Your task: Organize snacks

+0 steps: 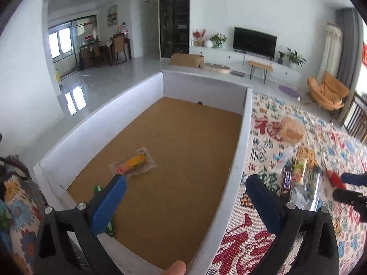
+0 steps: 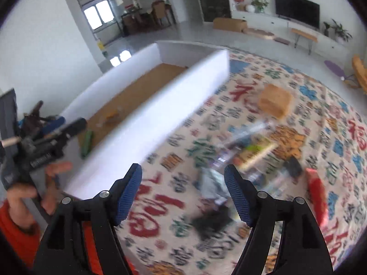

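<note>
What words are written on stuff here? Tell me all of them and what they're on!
"福", in red, woven into the patterned cloth.
Other characters on the cloth: too blurred or cut off to read for sure.
Snack wrappers piled on the cloth: print too small and blurred.
Wrapped snack in the box: no readable text.

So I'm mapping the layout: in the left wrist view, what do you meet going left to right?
Floral cushion → green packet → orange-yellow wrapped snack → box's right wall → snack pile on the rug → red packet.
</note>
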`<state>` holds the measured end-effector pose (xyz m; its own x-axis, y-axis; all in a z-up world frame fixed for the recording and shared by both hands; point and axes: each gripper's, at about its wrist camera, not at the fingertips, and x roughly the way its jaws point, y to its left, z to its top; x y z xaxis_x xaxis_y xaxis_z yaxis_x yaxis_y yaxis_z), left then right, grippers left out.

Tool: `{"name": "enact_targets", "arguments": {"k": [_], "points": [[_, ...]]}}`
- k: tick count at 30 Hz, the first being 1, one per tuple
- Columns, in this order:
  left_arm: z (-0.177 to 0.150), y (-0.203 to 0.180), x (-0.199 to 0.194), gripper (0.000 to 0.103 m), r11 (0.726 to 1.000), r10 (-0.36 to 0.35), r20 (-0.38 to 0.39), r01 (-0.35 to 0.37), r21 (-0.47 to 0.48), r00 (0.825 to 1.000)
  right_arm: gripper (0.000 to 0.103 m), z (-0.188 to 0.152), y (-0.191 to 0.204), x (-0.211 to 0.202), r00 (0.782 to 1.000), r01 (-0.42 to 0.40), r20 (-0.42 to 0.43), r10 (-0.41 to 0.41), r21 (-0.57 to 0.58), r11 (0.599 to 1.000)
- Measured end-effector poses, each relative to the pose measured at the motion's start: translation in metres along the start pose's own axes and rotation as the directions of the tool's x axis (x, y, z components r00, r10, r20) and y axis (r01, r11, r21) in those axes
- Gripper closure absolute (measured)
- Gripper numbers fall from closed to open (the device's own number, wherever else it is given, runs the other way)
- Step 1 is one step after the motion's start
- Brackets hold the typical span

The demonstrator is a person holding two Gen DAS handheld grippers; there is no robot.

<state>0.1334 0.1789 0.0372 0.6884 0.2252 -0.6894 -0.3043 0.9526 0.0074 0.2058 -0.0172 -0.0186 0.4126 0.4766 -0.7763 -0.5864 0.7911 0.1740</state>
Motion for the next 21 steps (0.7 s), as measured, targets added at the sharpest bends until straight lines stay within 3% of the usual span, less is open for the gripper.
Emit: {"name": "enact_targets", "arguments": {"k": [3,7,11,15,17,19,21], "points": [[-0.013,-0.018,0.014,0.001,0.997,0.013,-0.062,-0.008,0.078,0.998,0.026,-0.048,-0.067,-0.012,0.989,0.147,-0.002,-0.148,0.060,0.987],[-0.022,-0.021,0.006,0.001,0.996,0.017,-0.035,-0.014,0.091,0.999,0.026,-0.109,-0.137,-0.037,0.957,0.285,0.006,-0.290,0.177,0.942],[-0.027,-0.021,0.000,0.001,0.997,0.006,-0.031,-0.003,0.083,0.999,0.026,-0.146,-0.166,-0.050,0.934,0.340,0.025,-0.356,0.238,0.910],[-0.033,-0.022,-0.007,0.001,0.995,-0.003,-0.021,0.005,0.096,1.000,0.026,-0.156,-0.176,-0.047,0.929,0.350,0.025,-0.370,0.272,0.896],[-0.032,-0.022,-0.016,0.001,0.995,0.038,0.026,-0.040,0.090,0.999,0.026,-0.153,-0.176,-0.044,0.920,0.371,0.026,-0.391,0.264,0.890],[-0.035,-0.023,-0.038,0.001,0.995,0.076,0.130,-0.083,0.056,0.989,0.026,-0.150,-0.171,-0.040,0.915,0.384,0.031,-0.403,0.243,0.891],[-0.037,-0.028,-0.065,0.001,0.999,0.038,0.210,-0.045,0.029,0.977,0.026,-0.146,-0.166,-0.034,0.911,0.396,0.031,-0.411,0.209,0.894]]}}
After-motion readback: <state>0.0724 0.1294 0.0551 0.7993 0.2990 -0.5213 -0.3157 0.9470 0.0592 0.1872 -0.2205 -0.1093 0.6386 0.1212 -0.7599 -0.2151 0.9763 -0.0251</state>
